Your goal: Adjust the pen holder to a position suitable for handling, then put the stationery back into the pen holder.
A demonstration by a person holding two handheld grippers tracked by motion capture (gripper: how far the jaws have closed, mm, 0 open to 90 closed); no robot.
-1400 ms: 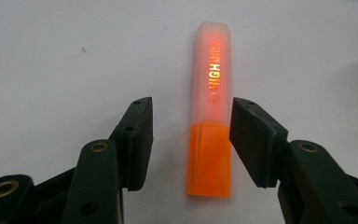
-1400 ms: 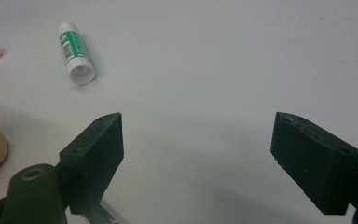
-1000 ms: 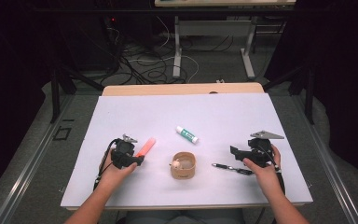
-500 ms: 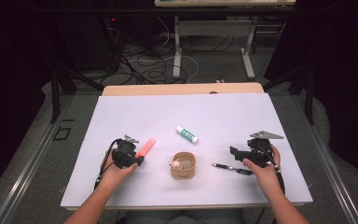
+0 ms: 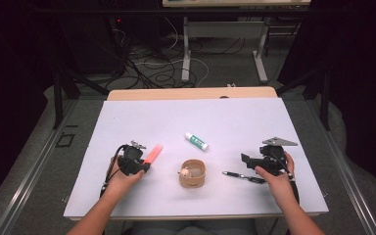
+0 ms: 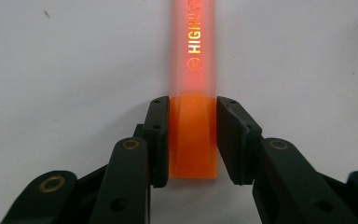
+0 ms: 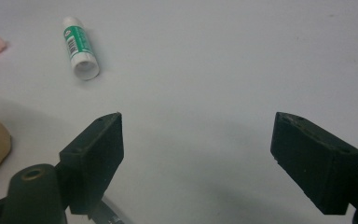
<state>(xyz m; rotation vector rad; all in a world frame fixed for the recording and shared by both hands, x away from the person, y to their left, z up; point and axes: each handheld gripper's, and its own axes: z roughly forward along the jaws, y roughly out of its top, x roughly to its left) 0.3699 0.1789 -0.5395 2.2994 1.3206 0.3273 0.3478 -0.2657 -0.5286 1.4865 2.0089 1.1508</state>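
The orange highlighter (image 6: 193, 88) lies flat on the white table (image 5: 235, 122), its darker cap end pointing toward the person. The left gripper view brings out what the high view is too far off to give: gold lettering along the translucent barrel, and the cap sitting squarely between the two black jaws. The left gripper (image 6: 193, 140) has just been closing; its pads now appear to touch the cap on both sides, though a hairline gap at the right pad cannot be ruled out. From above, the highlighter (image 5: 152, 153) runs out of the left gripper (image 5: 144, 164) toward one o'clock. The small round wooden box (image 5: 192, 174) sits at three o'clock from it, the green-and-white glue stick (image 5: 196, 141) at one o'clock from the box. The right gripper (image 7: 196, 144) has its jaws spread wide over bare table, gripping nothing, with the glue stick (image 7: 80, 47) at eleven o'clock. From above, a black pen (image 5: 237, 175) lies just beside the right gripper (image 5: 247, 161).
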